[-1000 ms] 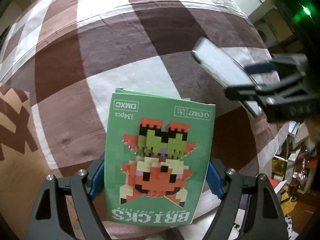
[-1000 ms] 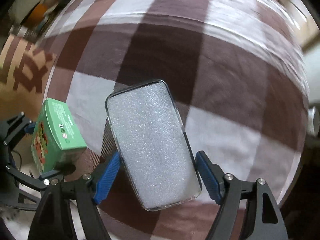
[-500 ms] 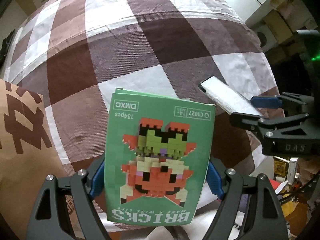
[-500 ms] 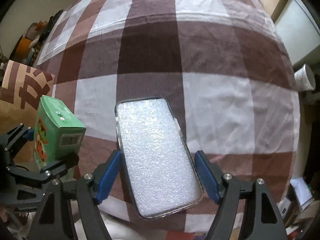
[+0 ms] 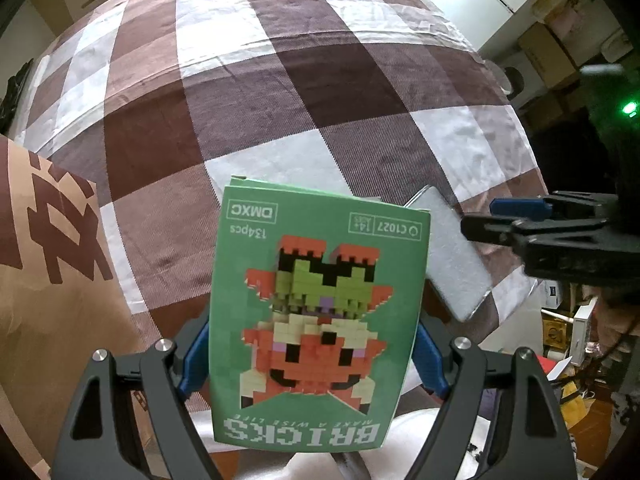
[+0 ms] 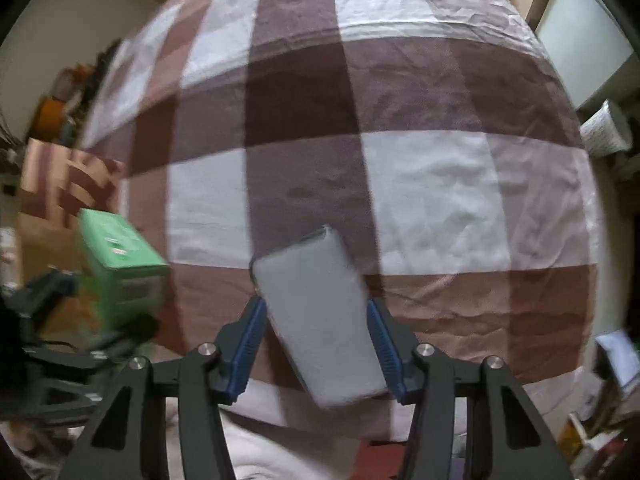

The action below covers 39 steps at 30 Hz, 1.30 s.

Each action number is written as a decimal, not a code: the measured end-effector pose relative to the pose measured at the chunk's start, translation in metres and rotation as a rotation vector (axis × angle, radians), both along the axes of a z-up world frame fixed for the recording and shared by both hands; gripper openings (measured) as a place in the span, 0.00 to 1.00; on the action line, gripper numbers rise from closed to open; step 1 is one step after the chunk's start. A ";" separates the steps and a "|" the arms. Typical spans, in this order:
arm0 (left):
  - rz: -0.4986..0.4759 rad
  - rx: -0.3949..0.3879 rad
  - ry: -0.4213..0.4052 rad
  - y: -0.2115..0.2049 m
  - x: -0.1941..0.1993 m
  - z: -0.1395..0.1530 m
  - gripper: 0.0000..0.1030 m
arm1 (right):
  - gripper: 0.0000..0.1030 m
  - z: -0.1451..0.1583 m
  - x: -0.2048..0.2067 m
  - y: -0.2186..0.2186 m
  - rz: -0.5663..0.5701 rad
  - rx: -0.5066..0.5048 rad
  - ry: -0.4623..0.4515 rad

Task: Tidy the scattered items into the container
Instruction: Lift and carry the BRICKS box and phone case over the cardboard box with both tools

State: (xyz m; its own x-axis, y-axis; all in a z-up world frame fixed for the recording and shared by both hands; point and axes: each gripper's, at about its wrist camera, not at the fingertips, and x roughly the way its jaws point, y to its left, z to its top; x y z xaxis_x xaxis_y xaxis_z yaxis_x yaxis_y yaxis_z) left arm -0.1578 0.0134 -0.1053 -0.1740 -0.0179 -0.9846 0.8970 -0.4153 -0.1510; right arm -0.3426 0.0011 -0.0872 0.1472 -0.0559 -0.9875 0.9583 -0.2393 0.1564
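Observation:
My left gripper (image 5: pixel 316 344) is shut on a green BRICKS box (image 5: pixel 320 300), held upright above the checked bed cover (image 5: pixel 320 80). In the right wrist view the box (image 6: pixel 120 248) shows blurred at the left. A clear phone case with a grey insert (image 6: pixel 316 312) sits tilted and blurred between the blue pads of my right gripper (image 6: pixel 316 320). Its jaws are closing. The case looks flat, farther off and loose, with a thin gap at each pad. In the left wrist view the case (image 5: pixel 452 264) slants below the right gripper (image 5: pixel 516 220).
A brown paper bag with a dark pattern (image 5: pixel 48 260) stands at the left edge of the bed, also seen as the bag (image 6: pixel 60 184). A white cup (image 6: pixel 604 128) sits off the bed's right side. Boxes and clutter (image 5: pixel 576 320) fill the floor at the right.
The right gripper swung across the bed toward the left one and stopped. Its jaws narrowed, and the phone case turned and shrank in view. The left gripper rose a little with the box.

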 end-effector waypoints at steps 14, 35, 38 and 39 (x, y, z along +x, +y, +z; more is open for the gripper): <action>-0.001 0.017 0.008 0.000 0.004 -0.004 0.80 | 0.67 -0.047 0.037 0.004 0.154 0.153 0.216; -0.005 0.029 0.012 -0.009 0.006 -0.009 0.80 | 0.70 -0.050 0.044 0.003 0.184 0.176 0.247; -0.014 0.030 0.014 -0.009 0.005 -0.010 0.80 | 0.70 -0.047 0.033 0.003 0.145 0.173 0.213; -0.015 0.030 0.014 -0.009 0.005 -0.010 0.80 | 0.70 -0.045 0.030 0.004 0.129 0.175 0.201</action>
